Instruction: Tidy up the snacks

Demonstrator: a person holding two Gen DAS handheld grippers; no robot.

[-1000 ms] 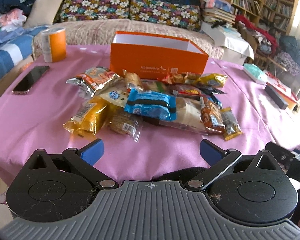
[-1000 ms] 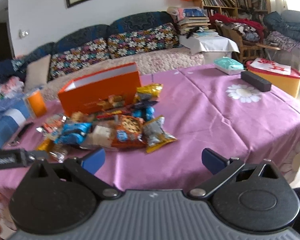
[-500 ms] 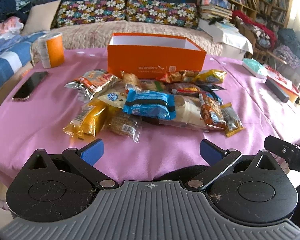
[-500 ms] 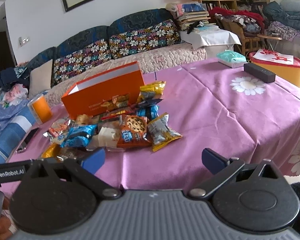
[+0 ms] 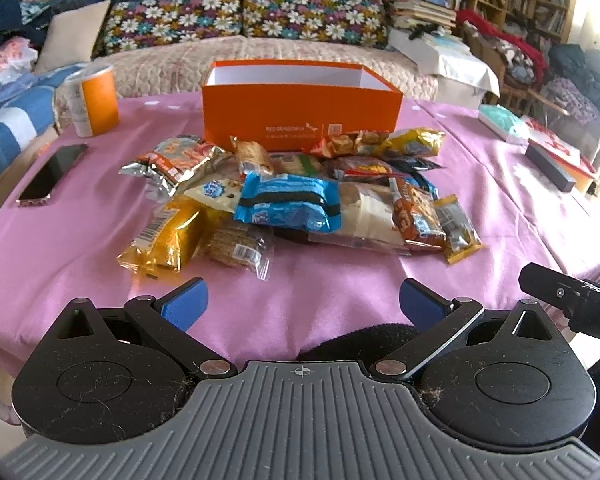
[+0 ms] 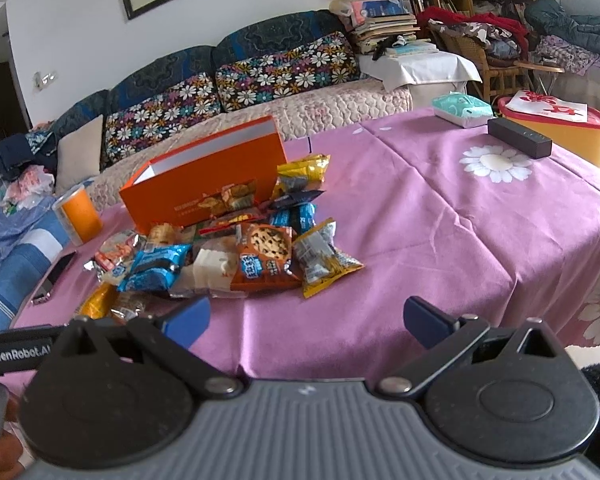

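Observation:
A heap of snack packets (image 5: 300, 200) (image 6: 236, 256) lies in the middle of a pink tablecloth. On top sits a blue packet (image 5: 288, 202) (image 6: 154, 268). Behind the heap stands an open orange box (image 5: 300, 108) (image 6: 208, 184) with a white, empty-looking inside. My left gripper (image 5: 302, 304) hangs open over the near table edge, short of the packets, with nothing between its blue pads. My right gripper (image 6: 306, 318) is open too, near the table's front edge, to the right of the heap. Part of the other tool shows at each view's side.
An orange can (image 5: 94, 100) and a dark phone (image 5: 54, 174) lie at the left. A tissue pack (image 6: 462, 109), a black bar-shaped box (image 6: 518, 142) and a yellow tub (image 6: 556, 130) stand at the right. A sofa (image 5: 236, 24) runs behind the table.
Both views have shifted only slightly; the heap now sits a touch lower and more centred. No packet has moved, and both grippers stay open.

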